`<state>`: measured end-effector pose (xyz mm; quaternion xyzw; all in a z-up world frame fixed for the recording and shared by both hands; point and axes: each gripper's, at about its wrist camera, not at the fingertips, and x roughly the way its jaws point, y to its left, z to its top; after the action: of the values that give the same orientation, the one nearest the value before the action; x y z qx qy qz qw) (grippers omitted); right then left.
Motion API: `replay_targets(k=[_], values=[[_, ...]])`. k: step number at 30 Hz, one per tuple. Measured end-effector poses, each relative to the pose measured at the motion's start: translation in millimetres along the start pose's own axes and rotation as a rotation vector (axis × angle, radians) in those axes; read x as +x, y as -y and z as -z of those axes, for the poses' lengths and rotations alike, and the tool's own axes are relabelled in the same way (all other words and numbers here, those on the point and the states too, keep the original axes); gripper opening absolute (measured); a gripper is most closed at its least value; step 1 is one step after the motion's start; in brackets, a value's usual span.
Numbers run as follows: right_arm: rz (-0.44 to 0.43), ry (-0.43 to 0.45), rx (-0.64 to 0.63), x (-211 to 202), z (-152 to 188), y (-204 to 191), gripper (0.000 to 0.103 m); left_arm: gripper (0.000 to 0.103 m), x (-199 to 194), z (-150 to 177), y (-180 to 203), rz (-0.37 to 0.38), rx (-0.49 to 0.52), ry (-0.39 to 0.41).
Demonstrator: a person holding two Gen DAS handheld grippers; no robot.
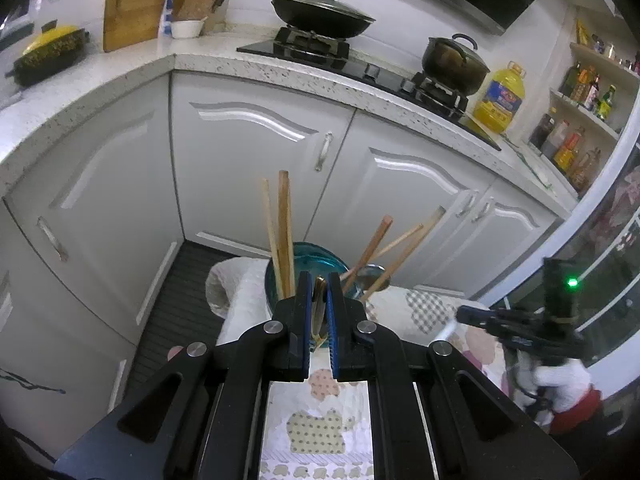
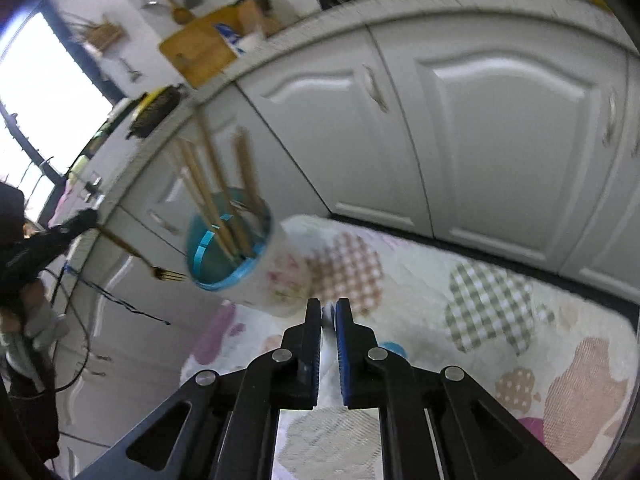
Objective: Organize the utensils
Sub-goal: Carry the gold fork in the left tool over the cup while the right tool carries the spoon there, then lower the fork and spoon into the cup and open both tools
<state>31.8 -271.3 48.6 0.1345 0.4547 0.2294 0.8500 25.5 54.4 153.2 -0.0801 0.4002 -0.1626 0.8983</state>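
A white utensil cup with a blue inside stands on the patchwork cloth and holds several wooden chopsticks. In the left wrist view the cup lies just beyond my left gripper, with chopsticks and a metal spoon in it. My left gripper is shut on a thin brass-coloured fork; in the right wrist view the fork points its tines at the cup's rim. My right gripper is shut on a white utensil handle, low over the cloth, right of the cup.
White cabinet doors stand close behind the cloth-covered table. The counter above carries a wok, a pot, an oil bottle and a cutting board. Shelves of bottles are at the right.
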Motion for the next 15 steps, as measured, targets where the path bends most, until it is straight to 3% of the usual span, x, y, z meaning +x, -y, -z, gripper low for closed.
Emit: replay_targets(k=[8, 15], values=[[-0.074, 0.079, -0.117, -41.1, -36.0, -59.0, 0.007, 0.005, 13.7, -11.3, -0.9, -0.013, -0.015, 0.008], [-0.049, 0.157, -0.237, -38.5, -93.5, -121.6, 0.007, 0.005, 36.1, -12.9, -2.8, -0.018, -0.032, -0.02]])
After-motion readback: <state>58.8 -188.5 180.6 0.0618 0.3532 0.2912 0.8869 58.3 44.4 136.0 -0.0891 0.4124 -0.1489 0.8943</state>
